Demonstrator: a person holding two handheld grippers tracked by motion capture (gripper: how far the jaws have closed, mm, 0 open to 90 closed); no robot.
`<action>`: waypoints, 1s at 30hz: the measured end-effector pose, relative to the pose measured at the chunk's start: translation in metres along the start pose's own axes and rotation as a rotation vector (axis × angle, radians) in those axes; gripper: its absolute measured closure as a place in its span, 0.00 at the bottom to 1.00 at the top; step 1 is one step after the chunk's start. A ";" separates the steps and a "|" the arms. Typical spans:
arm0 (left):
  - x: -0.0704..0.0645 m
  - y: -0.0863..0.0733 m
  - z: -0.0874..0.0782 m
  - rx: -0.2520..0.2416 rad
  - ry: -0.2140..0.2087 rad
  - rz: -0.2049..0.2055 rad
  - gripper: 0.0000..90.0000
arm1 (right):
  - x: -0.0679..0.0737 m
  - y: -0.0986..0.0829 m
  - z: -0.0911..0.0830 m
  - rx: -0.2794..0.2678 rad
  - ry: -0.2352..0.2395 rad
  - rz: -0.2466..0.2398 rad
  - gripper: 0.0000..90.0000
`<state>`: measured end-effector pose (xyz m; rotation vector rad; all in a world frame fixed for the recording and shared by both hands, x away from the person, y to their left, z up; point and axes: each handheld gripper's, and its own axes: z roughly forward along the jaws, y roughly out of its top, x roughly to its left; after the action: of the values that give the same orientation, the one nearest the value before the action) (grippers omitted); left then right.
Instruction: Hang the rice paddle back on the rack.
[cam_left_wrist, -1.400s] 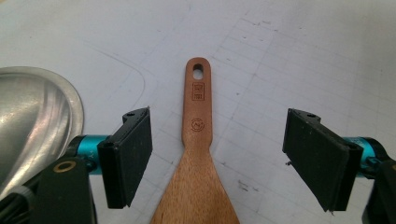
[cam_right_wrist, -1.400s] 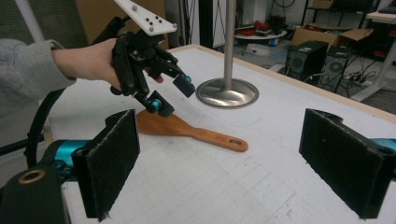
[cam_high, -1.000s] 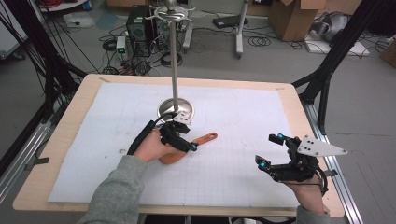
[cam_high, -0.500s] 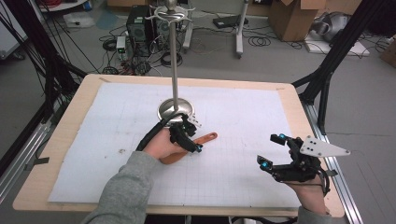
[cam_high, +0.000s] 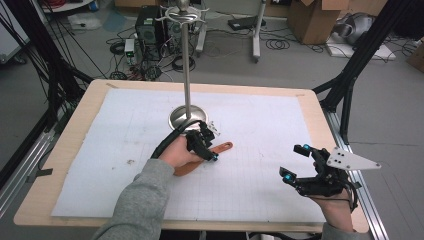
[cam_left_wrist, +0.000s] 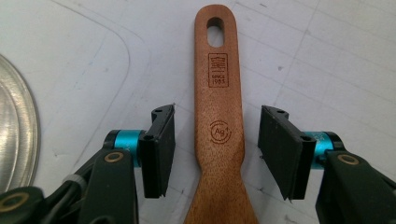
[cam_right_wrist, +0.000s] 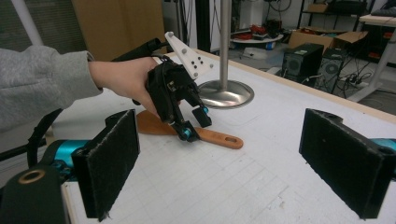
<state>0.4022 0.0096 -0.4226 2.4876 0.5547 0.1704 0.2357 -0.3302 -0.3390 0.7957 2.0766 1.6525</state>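
Room: a workshop with cables, a computer tower and cardboard boxes on the floor is lying beyond a wooden counter (cam_high: 80, 115) that is carrying a white gridded sheet (cam_high: 125, 150).
Stand: a tall metal pole stand (cam_high: 187, 117) is rising from a round shiny base near the middle of the sheet.
Task's thing: a wooden spatula (cam_left_wrist: 218, 121) is lying flat on the sheet just in front of the stand's base, its narrow handle with the hanging hole pointing toward the person's right.
Left gripper: the left gripper (cam_high: 202, 142) is now sitting low over the spatula's handle; compared with a second ago, the hand has been travelling forward along the spatula toward the stand.
Left jaws: they are standing apart, one on each side of the handle, with a gap between each pad and the wood, so nothing is being clamped.
Right gripper: the right gripper (cam_high: 300, 165) is resting well apart at the counter's right edge, its jaws spread wide and holding nothing, much as it was a second ago.
Meaning: the left gripper appears to be lining up on the handle, so the pick-up is looking close but not yet made.
Next: closing the jaws squarely on the handle is likely what the grasp is calling for.
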 end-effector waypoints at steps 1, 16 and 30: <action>0.000 0.000 0.000 0.004 0.001 0.007 0.53 | 0.000 0.000 0.000 0.001 0.000 0.002 0.12; 0.000 0.000 -0.003 0.021 0.017 0.001 0.72 | 0.000 -0.002 -0.002 0.007 -0.001 0.004 0.12; 0.005 -0.017 -0.048 -0.099 0.033 -0.077 0.72 | -0.001 -0.004 -0.005 0.003 -0.008 0.016 0.12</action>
<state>0.3895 0.0492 -0.3930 2.3676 0.6398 0.2045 0.2331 -0.3355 -0.3413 0.8215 2.0731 1.6519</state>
